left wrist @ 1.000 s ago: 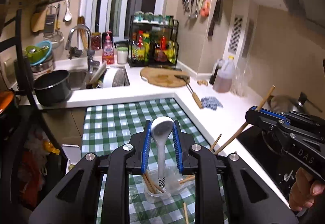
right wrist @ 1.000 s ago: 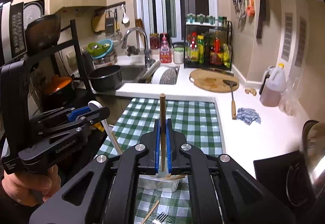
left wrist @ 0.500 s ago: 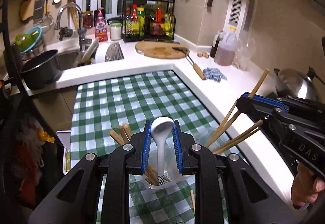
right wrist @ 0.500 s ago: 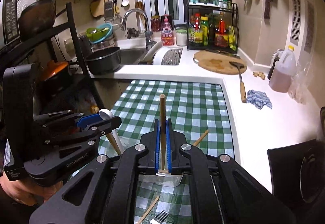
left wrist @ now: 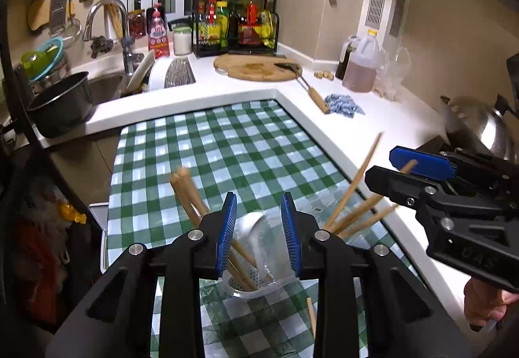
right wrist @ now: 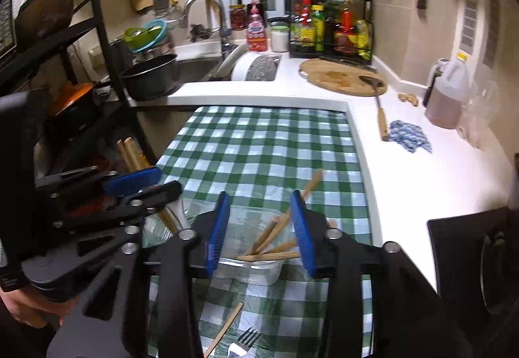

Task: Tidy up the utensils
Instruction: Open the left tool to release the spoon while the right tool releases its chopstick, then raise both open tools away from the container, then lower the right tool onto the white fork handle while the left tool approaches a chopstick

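Observation:
My left gripper [left wrist: 258,228] is open above a clear round cup [left wrist: 256,283] that holds wooden chopsticks [left wrist: 191,199] and a white spoon [left wrist: 259,238], which stands blurred between the jaws. My right gripper [right wrist: 259,231] is open above a clear rectangular container [right wrist: 256,264] with several wooden chopsticks [right wrist: 275,241] leaning in it. The right gripper also shows at the right of the left wrist view [left wrist: 418,166], and the left gripper at the left of the right wrist view [right wrist: 136,183].
A loose chopstick [right wrist: 225,330] and a fork [right wrist: 243,341] lie on the green checked cloth [right wrist: 266,144] near me. Behind are a sink with a black pot [left wrist: 61,105], a cutting board [left wrist: 256,67], a blue rag [left wrist: 343,103] and a kettle [left wrist: 483,127].
Both grippers have opened. The spoon dropped from my left gripper into the round cup, and the chopstick left my right gripper and now leans in the rectangular container. Both grippers have lowered.

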`<state>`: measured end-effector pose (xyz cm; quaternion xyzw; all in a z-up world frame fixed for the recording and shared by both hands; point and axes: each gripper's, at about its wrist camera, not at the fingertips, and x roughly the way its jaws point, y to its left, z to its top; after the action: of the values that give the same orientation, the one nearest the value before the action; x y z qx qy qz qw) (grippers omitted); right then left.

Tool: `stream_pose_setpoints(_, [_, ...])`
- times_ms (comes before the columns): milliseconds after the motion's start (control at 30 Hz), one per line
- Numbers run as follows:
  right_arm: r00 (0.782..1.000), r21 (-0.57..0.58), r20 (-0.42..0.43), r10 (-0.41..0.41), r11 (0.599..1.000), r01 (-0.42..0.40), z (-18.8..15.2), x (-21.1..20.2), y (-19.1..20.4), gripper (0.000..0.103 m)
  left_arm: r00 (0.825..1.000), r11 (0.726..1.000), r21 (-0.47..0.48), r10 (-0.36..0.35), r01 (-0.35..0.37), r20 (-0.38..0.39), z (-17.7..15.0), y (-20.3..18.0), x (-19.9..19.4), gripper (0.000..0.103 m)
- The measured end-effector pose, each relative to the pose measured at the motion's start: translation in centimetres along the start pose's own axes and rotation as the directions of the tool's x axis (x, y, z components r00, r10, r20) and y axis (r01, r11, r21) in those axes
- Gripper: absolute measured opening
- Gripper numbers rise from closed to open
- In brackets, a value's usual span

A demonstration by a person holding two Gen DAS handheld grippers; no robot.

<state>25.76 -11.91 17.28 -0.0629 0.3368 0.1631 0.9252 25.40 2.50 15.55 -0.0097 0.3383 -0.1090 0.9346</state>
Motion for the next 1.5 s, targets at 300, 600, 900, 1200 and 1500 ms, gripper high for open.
stream_pose_setpoints(300, [0.99, -0.006, 0.13, -0.053, 0.998, 0.054, 0.5, -6.6, 0.2, 0.04, 0.986, 0.999, -0.036, 0.006, 0.0, 0.165, -0.6, -0.8, -7.3, 0.029])
stream_pose_setpoints(600, [0.962, 0.07, 0.265, -0.069, 0.996, 0.052, -6.2, -13.8, 1.1, 0.04, 0.969, 0.997, -0.061, 0.059, -0.045, 0.24, -9.1, -2.1, -12.8, 0.029])
stream_pose_setpoints(900, [0.966, 0.2, 0.228, -0.119, 0.977, 0.074, -17.1, -13.9, 2.7, 0.04, 0.974, 0.993, -0.104, 0.072, -0.05, 0.213, -17.8, -1.8, -14.5, 0.029])
stream_pose_setpoints(1200, [0.972, 0.216, 0.147, -0.182, 0.965, 0.149, -26.1, -9.7, 5.1, 0.01, 0.975, 0.99, -0.101, 0.112, -0.094, 0.189, -21.4, -1.7, -13.5, 0.029])
stream_pose_setpoints(1500, [0.985, 0.173, 0.057, -0.164, 0.973, 0.152, -29.4, -6.3, 6.8, 0.011, 0.976, 0.98, -0.182, 0.119, -0.085, 0.185, -22.2, 0.8, -14.5, 0.029])
